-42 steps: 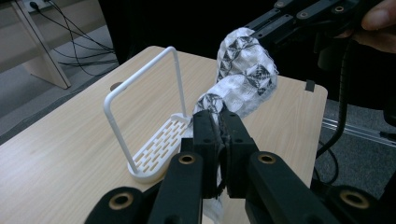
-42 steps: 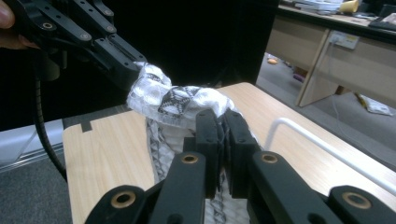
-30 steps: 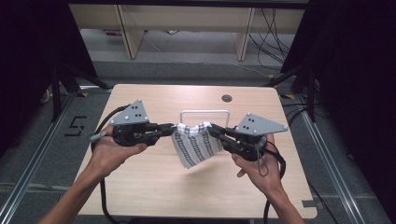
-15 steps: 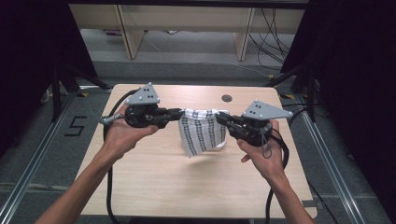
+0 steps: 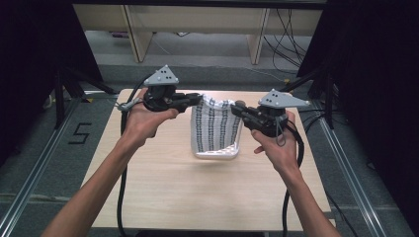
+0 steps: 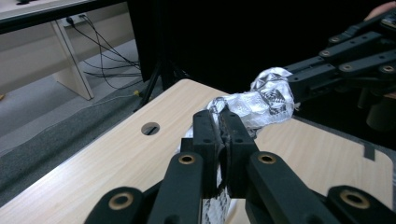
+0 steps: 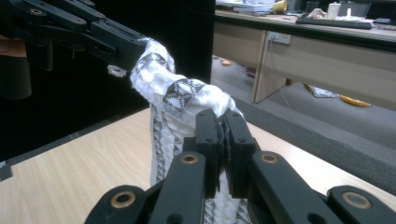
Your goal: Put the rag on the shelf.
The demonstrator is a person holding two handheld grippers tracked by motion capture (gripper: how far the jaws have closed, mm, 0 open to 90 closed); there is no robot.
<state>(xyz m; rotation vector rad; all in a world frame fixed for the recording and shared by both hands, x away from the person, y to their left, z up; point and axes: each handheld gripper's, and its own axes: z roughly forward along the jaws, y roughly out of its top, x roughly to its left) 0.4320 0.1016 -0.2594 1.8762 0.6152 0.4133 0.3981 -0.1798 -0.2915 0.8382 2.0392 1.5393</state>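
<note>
The high view looks forward and down over the table, while both gripper views look closely along their jaws, sharing the patterned cloth above the table's far edge.

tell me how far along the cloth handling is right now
Done: both claws are shut on the patterned cloth, the left claw and the right claw each pinching a top corner. In hand: it hangs between them, its lower edge about at the table. Left: probably laying it flat or folding it; no neat fold shows yet.
</note>
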